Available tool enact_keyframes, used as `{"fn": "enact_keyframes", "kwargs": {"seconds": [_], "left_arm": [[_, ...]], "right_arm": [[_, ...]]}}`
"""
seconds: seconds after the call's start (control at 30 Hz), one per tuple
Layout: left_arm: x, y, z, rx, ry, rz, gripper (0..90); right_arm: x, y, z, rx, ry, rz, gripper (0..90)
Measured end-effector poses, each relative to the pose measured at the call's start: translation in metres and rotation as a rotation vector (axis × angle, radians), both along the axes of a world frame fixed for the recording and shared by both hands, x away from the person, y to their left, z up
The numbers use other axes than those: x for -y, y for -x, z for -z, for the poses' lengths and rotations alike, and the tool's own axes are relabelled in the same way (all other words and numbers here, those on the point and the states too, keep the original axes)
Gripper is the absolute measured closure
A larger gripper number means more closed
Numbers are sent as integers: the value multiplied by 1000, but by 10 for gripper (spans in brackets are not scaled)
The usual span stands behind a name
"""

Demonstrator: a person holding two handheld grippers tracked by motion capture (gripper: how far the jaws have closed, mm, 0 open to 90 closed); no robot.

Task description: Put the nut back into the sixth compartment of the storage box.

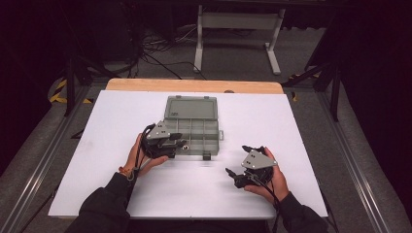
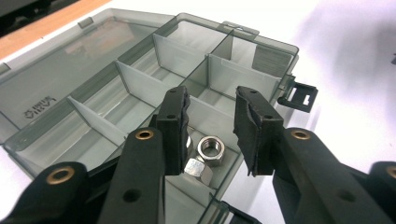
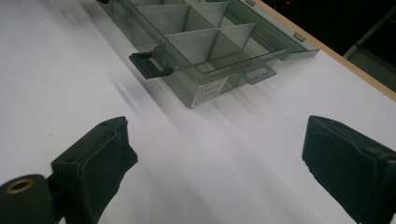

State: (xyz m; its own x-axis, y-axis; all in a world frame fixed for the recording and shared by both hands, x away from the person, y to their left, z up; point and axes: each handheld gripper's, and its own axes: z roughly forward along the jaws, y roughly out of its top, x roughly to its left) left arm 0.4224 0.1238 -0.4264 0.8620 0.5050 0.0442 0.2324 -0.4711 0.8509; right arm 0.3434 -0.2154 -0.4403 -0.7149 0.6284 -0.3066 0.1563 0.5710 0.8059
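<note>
Left gripper hangs right over the box, at its near-left corner, jaws parted to a moderate gap and holding nothing. Look down between them in the left gripper view: two steel nuts sit in that corner compartment, one flat with its hole up, the other tipped on its side just below it and touching it. The left jaw's pad hides a little of what lies beside them, so a third nut there I cannot rule in or out.

Here's the relation that matters: the nuts lie straight ahead of and below the left jaws, almost centred in the gap but a touch nearer the left pad. A nut has no real long axis, so jaw turn hardly counts; my read is that a straight drop would put the pads either side of the flat one, with the divider wall close behind.

The box is open, lid laid back flat on its far side, latches sticking out of the near and right walls. The other compartments look bare from here.

Right gripper sits well off the box's near-right corner, low over the white board. Its jaws are spread wide, empty, pointing at the box's corner across bare board in the right gripper view.

So the left hand is far the nearer to the nuts; if a pick is coming, I'd judge it's the left's.
</note>
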Motion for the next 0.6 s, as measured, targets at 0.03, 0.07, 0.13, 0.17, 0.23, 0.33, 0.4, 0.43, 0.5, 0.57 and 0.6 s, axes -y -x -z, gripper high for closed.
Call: {"fn": "enact_keyframes", "kwargs": {"seconds": [0.03, 0.07, 0.13, 0.17, 0.23, 0.33, 0.4, 0.43, 0.5, 0.57, 0.6], "left_arm": [[-1, 1, 0, 5, -2, 1, 635], [-2, 3, -1, 12, -3, 1, 623], [-4, 6, -2, 33, -4, -3, 597], [-5, 8, -2, 41, -4, -2, 581], [-7, 11, -4, 59, -12, -9, 540], [-11, 16, -5, 79, -11, -8, 486], [-14, 19, -6, 96, -11, -19, 444], [-16, 20, -7, 101, -3, -25, 421], [-20, 24, -8, 121, -8, -39, 351], [-23, 27, -10, 144, -22, -48, 331], [-24, 28, -10, 150, -23, -54, 287]], "right_arm": [[0, 0, 0, -1, -3, 1, 82], [1, -1, -1, -3, -7, 2, 82], [1, -2, -1, -6, -16, 4, 82], [1, -3, -1, -10, -23, 6, 82], [2, -5, -2, -11, -33, 15, 82], [3, -7, -3, -14, -48, 19, 82], [5, -10, -4, -19, -66, 25, 82], [6, -11, -4, -24, -73, 29, 82], [7, -13, -4, -31, -85, 32, 82], [7, -13, -4, -33, -89, 37, 82], [8, -14, -4, -32, -93, 44, 82]]}}
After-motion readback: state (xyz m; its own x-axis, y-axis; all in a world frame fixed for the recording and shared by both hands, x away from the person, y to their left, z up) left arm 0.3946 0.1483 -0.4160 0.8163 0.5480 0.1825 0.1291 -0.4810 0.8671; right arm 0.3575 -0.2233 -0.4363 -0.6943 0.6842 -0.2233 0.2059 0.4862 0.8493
